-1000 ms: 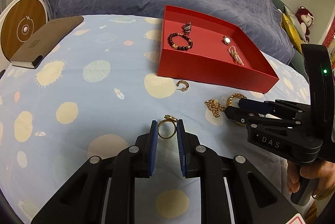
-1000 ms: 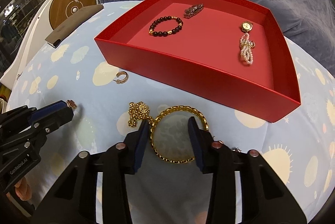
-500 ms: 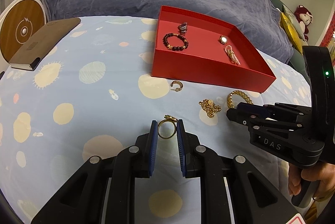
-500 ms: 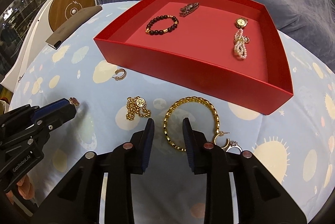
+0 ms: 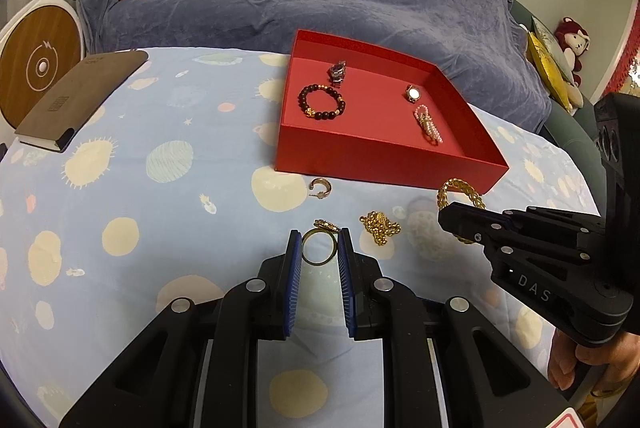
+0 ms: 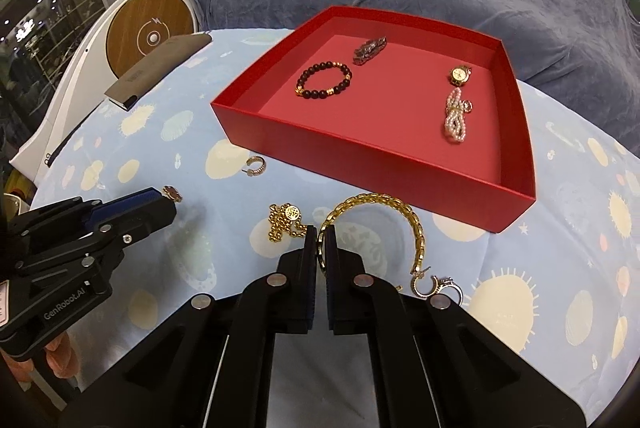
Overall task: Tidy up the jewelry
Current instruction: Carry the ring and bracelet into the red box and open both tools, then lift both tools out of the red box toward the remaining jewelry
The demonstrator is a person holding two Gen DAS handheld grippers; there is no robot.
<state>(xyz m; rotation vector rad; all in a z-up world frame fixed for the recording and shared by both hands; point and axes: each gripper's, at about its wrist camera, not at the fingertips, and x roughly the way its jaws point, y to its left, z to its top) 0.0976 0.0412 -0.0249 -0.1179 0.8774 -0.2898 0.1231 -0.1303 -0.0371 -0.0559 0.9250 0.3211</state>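
The left gripper (image 5: pixel 319 248) has its jaws closed against a gold ring (image 5: pixel 318 251), which stands upright between the blue pads above the patterned cloth (image 5: pixel 160 220). The right gripper (image 6: pixel 320 240) has its jaws pressed together on the gold chain bracelet (image 6: pixel 384 208), pinching the near left part of its loop; the rest of the loop lies just in front of the red tray (image 6: pixel 360 164). A gold pendant necklace (image 6: pixel 286 222) lies bunched just left of the right gripper. A small hoop earring (image 6: pixel 256 165) rests near the tray's front wall. Inside the tray lie a dark bead bracelet (image 6: pixel 324 80), a watch (image 6: pixel 459 74) and a pearl piece (image 6: pixel 455 120), well apart.
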